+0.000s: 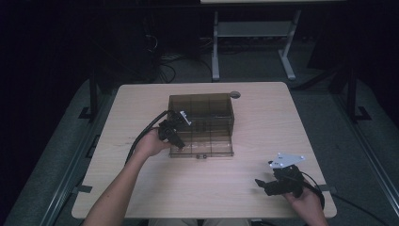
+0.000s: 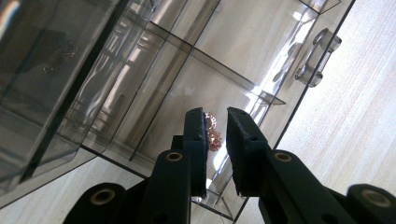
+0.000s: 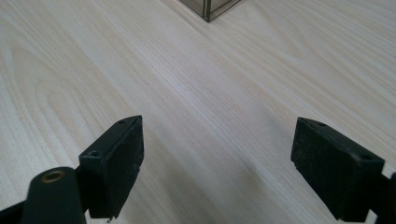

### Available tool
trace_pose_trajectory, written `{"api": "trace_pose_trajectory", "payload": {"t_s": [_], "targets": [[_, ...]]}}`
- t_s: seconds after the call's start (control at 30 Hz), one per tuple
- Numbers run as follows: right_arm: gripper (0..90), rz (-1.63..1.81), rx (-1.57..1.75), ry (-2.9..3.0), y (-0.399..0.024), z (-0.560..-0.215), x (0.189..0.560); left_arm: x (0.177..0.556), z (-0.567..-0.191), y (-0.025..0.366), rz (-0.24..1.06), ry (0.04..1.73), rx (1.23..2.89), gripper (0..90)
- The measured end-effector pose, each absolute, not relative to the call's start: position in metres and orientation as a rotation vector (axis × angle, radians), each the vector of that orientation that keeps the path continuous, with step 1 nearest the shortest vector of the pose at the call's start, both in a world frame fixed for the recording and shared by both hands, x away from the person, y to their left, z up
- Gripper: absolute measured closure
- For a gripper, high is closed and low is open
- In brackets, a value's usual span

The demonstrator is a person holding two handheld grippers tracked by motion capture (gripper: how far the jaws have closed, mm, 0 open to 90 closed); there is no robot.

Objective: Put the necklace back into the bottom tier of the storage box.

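A smoky clear organiser box [image 1: 201, 107] stands at the middle of the wooden table [image 1: 273, 127], its divided drawer [image 1: 214, 147] pulled out toward me. My left gripper [image 1: 179, 142] reaches into the drawer's left end. In the left gripper view its jaws [image 2: 215, 117] stand a little apart, and a small pink glittery piece [image 2: 213, 135] lies on the compartment floor just past them, not pinched. The drawer's clear handle [image 2: 317, 56] shows at the upper right. My right gripper [image 1: 261, 184] rests near the front right of the table, open wide [image 3: 217, 149] over bare wood.
A corner of the box [image 3: 210, 9] shows at the top of the right gripper view. A round cable hole [image 1: 235, 94] sits at the table's far edge. A metal table frame [image 1: 254, 33] stands on the floor behind. The left gripper's cable [image 1: 141, 136] trails toward the left edge.
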State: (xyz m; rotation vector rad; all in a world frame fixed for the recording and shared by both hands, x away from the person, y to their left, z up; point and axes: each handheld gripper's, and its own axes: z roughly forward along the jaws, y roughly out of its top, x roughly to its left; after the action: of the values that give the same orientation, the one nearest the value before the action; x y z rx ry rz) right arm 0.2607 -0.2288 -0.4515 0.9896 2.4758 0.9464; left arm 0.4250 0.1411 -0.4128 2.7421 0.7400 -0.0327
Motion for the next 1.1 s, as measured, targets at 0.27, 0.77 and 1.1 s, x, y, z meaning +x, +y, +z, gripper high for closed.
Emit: {"api": "trace_pose_trajectory", "payload": {"t_s": [0.27, 0.77, 1.1], "targets": [[16.6, 0.938, 1.001, 2.472, -0.228, -0.452, 0.261, 0.420, -0.413, 0.148, -0.030, 0.745, 2.723, 74.2], [16.6, 0.933, 0.996, 2.475, -0.224, -0.451, 0.258, 0.409, -0.399, 0.153, 0.013, 0.731, 2.703, 65.5], [16.6, 0.936, 1.014, 2.469, -0.224, -0.451, 0.257, 0.402, -0.392, 0.155, 0.039, 0.718, 2.686, 63.8]]}}
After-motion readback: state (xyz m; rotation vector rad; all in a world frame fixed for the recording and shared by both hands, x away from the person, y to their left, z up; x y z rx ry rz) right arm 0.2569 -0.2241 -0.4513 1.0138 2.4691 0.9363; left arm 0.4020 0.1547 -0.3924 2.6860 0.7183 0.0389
